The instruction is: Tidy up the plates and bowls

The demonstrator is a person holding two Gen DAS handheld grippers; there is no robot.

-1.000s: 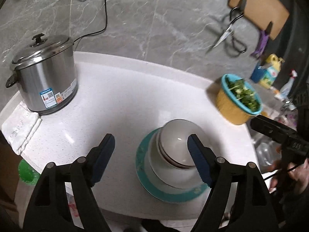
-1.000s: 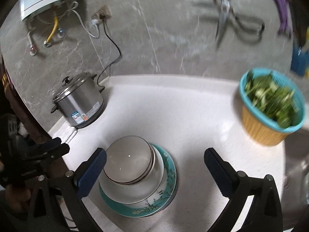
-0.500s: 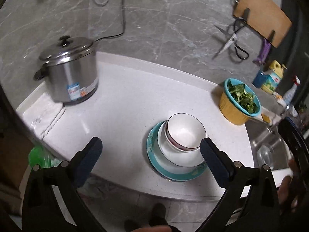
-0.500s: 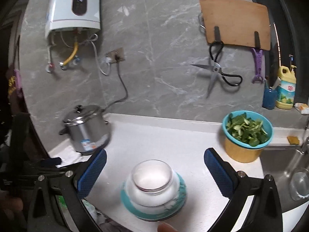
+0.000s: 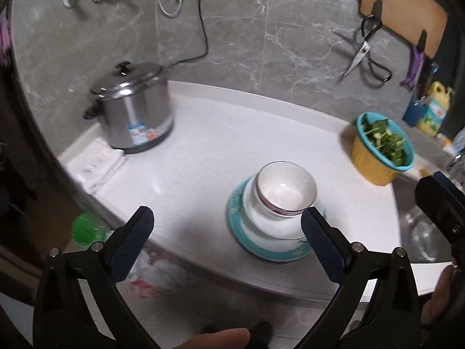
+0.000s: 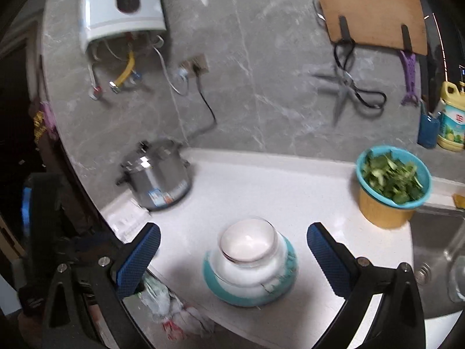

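L gripper [image 5: 226,226]: jaws spread wide, nothing betw them, held above the counter edge. R gripper [image 6: 232,247]: jaws also spread wide, nothing pinched.

Stack sits on white counter [image 5: 203,145] near its front edge: 1 teal plate [image 5: 247,241] at bottom, 1 white bowl [image 5: 261,221] on it, 1 smaller bowl [image 5: 286,187] w/ dark rim band nested on top. So 2 bowls, 1 plate; more under them can't tell. Same stack in R view [image 6: 250,264], blurred.

Others: 1 steel pot [image 5: 133,110] w/ lid at back left, plugged into wall; 1 folded white cloth [image 5: 96,163] just beside it; 1 yellow basket w/ teal rim [image 5: 380,148], full of greens, at right.

L view only: R gripper's dark tip at right edge, a fingertip at bottom. R view only: 1 white water heater [image 6: 122,5] on wall, sink [image 6: 436,247] at right.

Both views: 1 wooden board [image 6: 372,11], 1 pair scissors [image 6: 351,90] hung on wall. Nothing stands betw jaws and stack.
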